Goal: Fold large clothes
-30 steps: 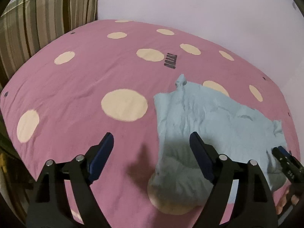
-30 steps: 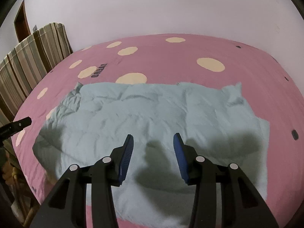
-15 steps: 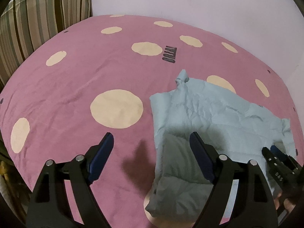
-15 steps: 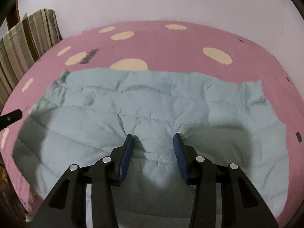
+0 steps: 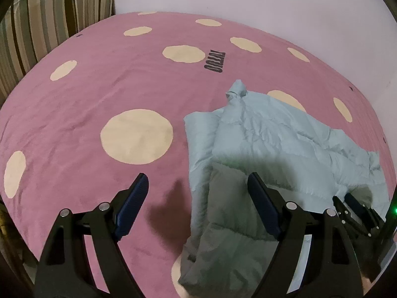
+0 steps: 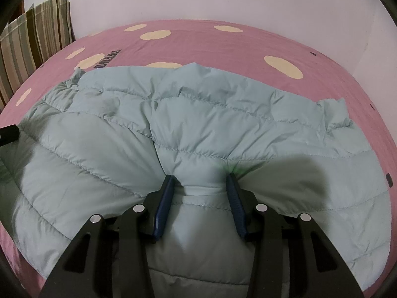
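A: Where's the jacket (image 6: pixel 198 124)?

B: Pale blue quilted one, spread on the bed (image 5: pixel 99 94) with the pink dotted cover. Its long axis runs left to right across the right wrist view.

A: Right claw (image 6: pixel 201 198)?

B: Down on the near edge, about mid-length. A ridge of fabric bunches between the fingers, which stand apart; looks like a pinch not yet closed, though I can't tell if the pads actually grip.

A: Left claw (image 5: pixel 196 198)?

B: Wide apart, holding nothing, above the jacket's left end. One finger is over the bare cover, the other over fabric. The jacket lies ahead and to its right.

A: Room?

B: Plain white wall (image 5: pixel 248 0) behind, striped pillow (image 5: pixel 49 24) at far left.
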`<control>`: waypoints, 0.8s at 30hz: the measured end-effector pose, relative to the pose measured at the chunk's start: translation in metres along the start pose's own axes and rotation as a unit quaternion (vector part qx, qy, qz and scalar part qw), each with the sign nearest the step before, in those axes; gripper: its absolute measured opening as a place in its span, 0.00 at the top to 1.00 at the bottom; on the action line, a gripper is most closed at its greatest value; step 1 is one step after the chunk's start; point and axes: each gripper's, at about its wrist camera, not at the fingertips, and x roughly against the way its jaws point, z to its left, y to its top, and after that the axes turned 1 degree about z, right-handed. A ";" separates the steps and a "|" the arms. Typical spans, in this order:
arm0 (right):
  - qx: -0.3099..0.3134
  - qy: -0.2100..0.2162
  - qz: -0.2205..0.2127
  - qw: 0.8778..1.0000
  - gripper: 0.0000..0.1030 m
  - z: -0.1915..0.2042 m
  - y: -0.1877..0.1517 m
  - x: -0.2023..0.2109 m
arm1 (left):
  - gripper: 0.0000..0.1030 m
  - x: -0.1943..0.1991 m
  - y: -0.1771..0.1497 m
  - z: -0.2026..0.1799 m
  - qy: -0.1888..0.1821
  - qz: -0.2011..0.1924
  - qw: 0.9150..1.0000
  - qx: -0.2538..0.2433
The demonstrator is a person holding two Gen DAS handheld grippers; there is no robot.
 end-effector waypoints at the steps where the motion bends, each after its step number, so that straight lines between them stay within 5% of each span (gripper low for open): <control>1: 0.000 0.000 0.000 1.000 0.57 0.000 0.000 0.000 | 0.20 -0.002 0.000 0.000 -0.002 0.002 1.000 0.000; 19: 0.000 -0.001 -0.003 1.000 0.57 0.001 -0.001 0.000 | 0.19 -0.051 0.003 -0.015 -0.046 0.061 0.997 -0.007; 24: 0.000 -0.002 -0.003 1.000 0.57 0.001 -0.002 0.000 | 0.38 -0.065 0.000 -0.017 -0.075 0.077 0.994 -0.006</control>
